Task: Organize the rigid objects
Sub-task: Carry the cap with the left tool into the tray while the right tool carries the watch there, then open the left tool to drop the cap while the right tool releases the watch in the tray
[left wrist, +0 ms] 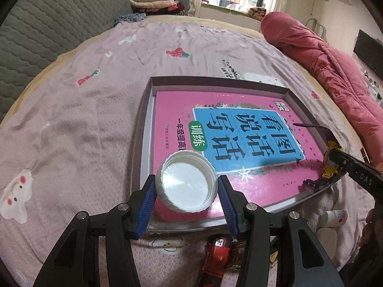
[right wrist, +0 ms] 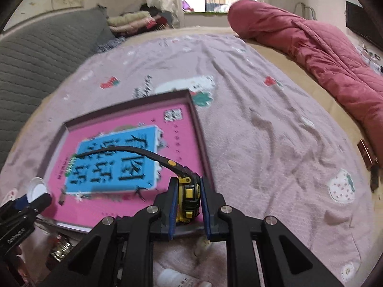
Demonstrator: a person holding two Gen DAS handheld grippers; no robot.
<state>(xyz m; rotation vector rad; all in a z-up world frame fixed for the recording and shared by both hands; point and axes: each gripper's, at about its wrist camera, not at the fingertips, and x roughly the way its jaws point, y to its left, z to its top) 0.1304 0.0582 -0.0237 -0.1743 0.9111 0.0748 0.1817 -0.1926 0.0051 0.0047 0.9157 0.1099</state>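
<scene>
A shallow dark-rimmed box (left wrist: 148, 100) lies on the bed with a pink and blue book (left wrist: 239, 143) flat inside it. My left gripper (left wrist: 186, 191) is shut on a white ribbed jar lid (left wrist: 186, 184), held over the book's near left corner. My right gripper (right wrist: 189, 198) is shut on a yellow and black tape measure (right wrist: 188, 196), whose black strap (right wrist: 134, 151) arcs over the book (right wrist: 115, 162). The right gripper also shows at the right edge of the left wrist view (left wrist: 332, 165), and the lid at the left edge of the right wrist view (right wrist: 36, 187).
The pink printed bedsheet (left wrist: 83, 119) spreads around the box. A red quilt (left wrist: 335, 71) lies along the right edge. A small white bottle (left wrist: 332, 217) and a red object (left wrist: 217, 251) lie near the box's front. A brown box (right wrist: 366, 153) sits far right.
</scene>
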